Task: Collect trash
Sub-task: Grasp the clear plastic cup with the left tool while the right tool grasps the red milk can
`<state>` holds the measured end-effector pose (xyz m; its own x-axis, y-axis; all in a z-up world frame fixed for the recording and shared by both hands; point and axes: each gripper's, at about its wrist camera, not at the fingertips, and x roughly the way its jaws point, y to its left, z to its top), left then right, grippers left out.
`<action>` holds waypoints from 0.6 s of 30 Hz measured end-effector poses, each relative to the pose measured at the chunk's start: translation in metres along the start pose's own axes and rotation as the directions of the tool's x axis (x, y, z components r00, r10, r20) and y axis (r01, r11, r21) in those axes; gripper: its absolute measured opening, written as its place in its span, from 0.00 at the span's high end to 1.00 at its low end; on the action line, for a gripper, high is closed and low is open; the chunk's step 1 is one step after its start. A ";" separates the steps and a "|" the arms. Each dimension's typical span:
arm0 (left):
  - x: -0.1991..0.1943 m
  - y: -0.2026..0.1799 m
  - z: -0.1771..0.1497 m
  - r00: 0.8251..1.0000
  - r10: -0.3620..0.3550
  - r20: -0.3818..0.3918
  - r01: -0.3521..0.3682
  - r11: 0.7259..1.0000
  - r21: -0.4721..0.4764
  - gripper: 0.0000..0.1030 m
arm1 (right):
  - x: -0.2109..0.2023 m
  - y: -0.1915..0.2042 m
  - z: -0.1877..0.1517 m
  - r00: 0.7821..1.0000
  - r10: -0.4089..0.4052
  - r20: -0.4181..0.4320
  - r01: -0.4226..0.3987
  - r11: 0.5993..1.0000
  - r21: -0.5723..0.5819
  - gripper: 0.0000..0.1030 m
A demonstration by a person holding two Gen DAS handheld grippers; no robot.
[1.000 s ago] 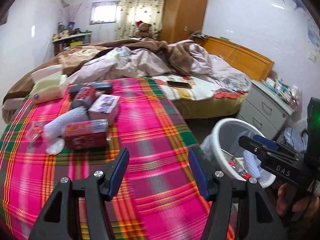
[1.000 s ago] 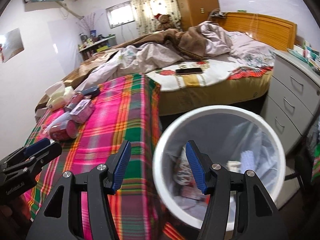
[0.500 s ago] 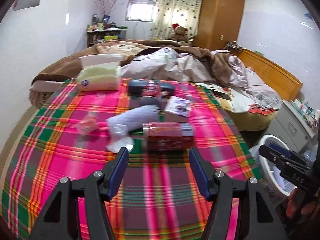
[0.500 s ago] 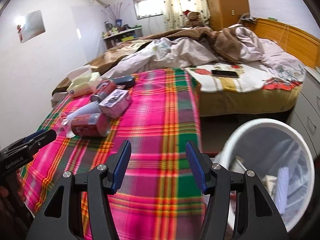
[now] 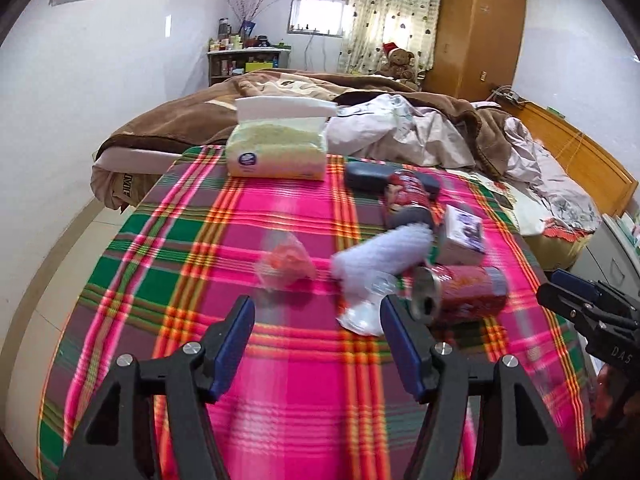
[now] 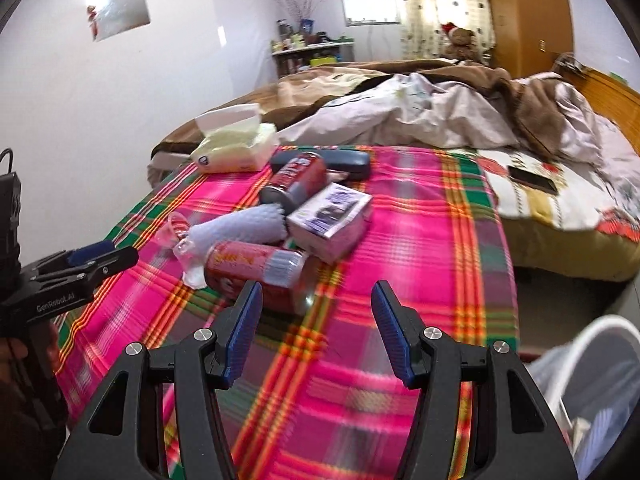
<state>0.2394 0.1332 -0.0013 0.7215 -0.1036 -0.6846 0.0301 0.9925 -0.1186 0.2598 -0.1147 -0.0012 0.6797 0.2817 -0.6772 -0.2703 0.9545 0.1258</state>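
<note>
Pink, green and orange plaid cloth (image 5: 288, 380) lay bare directly under the left gripper (image 5: 316, 344), whose blue-padded jaws stood wide apart with nothing between them; that bare stretch ran from the fingers toward the camera and out to the cloth's left edge, which curved away above the pale floor (image 5: 60, 240). Just ahead of the right-hand finger a clear plastic scrap (image 5: 366, 312) lay touching a white ribbed sleeve (image 5: 384, 256); just right of that finger lay a red can (image 5: 460, 294) on its side, its open end toward the gripper; ahead and slightly left, apart from the rest, sat a crumpled clear bag with orange inside (image 5: 286, 262). Further ahead and right lay a small white box (image 5: 464, 234), a second red can (image 5: 408, 198) and a dark case (image 5: 368, 176); furthest, near the cloth's far edge, stood a tissue pack (image 5: 276, 152), with the rumpled bed (image 5: 420, 128) behind.

The right gripper (image 6: 316, 330) was likewise spread open and empty; bare plaid lay beneath it and off to its right as far as the cloth's right edge; the nearer can lay just ahead of its left finger. Low to the right, past that edge, the white bin (image 6: 592, 384) showed its rim; its contents were blurred.
</note>
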 end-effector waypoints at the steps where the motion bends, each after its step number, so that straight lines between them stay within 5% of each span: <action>1: 0.004 0.004 0.002 1.000 0.000 -0.005 0.000 1.000 -0.002 0.34 | 0.004 0.004 0.003 1.000 0.008 -0.006 -0.008 1.000 -0.011 0.43; 18: 0.070 0.021 0.027 0.994 -0.009 -0.108 0.021 0.993 0.113 0.34 | 0.054 0.031 0.028 0.990 0.111 -0.092 -0.125 0.978 -0.168 0.38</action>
<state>0.3087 0.1480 -0.0323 0.6426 -0.1189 -0.7569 0.1231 0.9911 -0.0511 0.3072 -0.0670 -0.0141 0.5797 0.3755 -0.7232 -0.4641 0.8816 0.0857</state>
